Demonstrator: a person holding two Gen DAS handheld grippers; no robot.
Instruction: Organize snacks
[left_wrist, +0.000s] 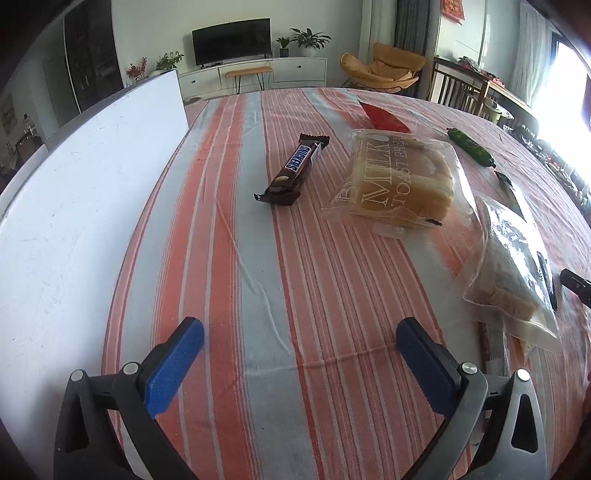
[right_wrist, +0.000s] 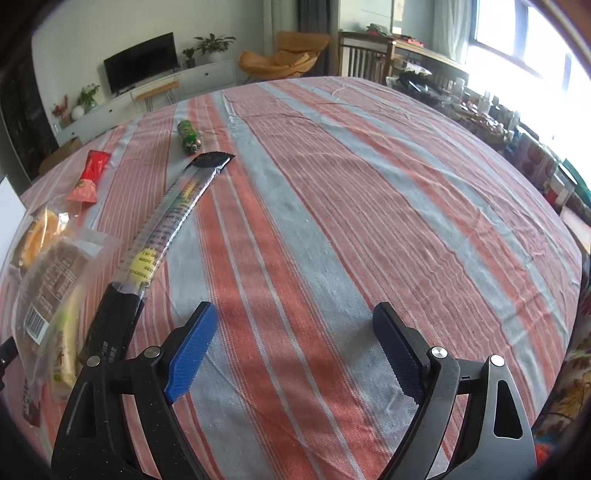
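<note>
- Blue ribbed pads line both our tools: our left gripper (left_wrist: 300, 345) hangs with its fingers spread wide over the cloth, nothing between them, and our right gripper (right_wrist: 294, 332) is spread just as wide and empty.
- Woven cotton, striped coral, grey and white, makes the tablecloth (right_wrist: 332, 206), lightly creased and rounded off by the lens.
- At 3 o'clock of the left view lies a crinkled clear bag of sliced sandwich bread (left_wrist: 517, 273), soft and slumped; the right view has it at 8 o'clock, barcode label up.
- A long, narrow clear-film pack (right_wrist: 173, 218) with a black serrated end runs from 9 toward 11 o'clock in the right view.
- At 12 o'clock of the left view rests a glossy brown Snickers bar (left_wrist: 295, 170), its near end torn.
- Just beside it, at 1 o'clock, sits a puffy clear bag of milk toast bread (left_wrist: 402, 177), square-cut slices inside.
- Farther out lie a red foil sachet (right_wrist: 90, 177) and a green sausage-shaped tube (right_wrist: 188, 136).
- A smooth white board (left_wrist: 81, 192) fills 9 to 10 o'clock of the left view.
</note>
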